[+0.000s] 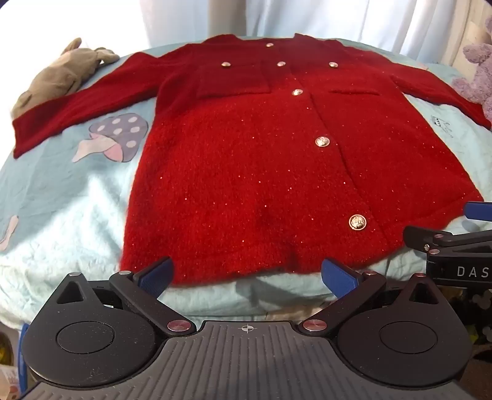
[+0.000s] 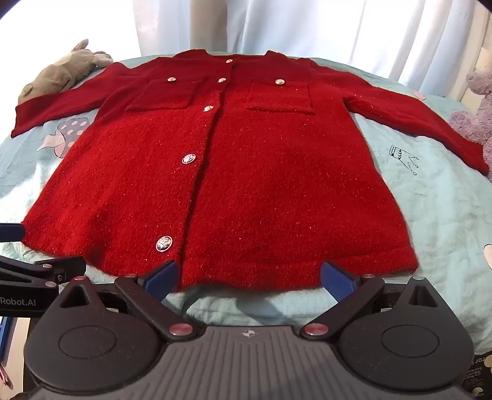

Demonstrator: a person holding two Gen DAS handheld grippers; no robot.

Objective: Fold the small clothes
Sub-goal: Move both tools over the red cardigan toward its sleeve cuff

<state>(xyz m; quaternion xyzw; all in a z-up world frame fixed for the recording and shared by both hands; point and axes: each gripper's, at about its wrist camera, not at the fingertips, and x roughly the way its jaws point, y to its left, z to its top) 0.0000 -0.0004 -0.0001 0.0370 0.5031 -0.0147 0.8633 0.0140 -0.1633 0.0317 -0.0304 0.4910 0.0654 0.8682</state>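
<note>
A small red fuzzy cardigan (image 1: 246, 160) (image 2: 240, 172) with gold buttons lies flat and face up on a pale blue bedsheet (image 1: 61, 197) (image 2: 436, 215), both sleeves spread out sideways. My left gripper (image 1: 246, 274) hovers open at the near hem, left of the button row, with its blue pads (image 1: 156, 275) wide apart and nothing between them. My right gripper (image 2: 249, 278) stands open at the hem to the right of the button row, its pads (image 2: 336, 280) also empty. Each gripper shows at the edge of the other's view.
A grey plush toy (image 1: 58, 77) (image 2: 61, 72) lies at the far left by the left sleeve. A purple plush toy (image 1: 475, 70) (image 2: 473, 120) sits at the far right. White curtains (image 2: 307, 24) hang behind the bed. The sheet carries a mushroom print (image 1: 117, 135).
</note>
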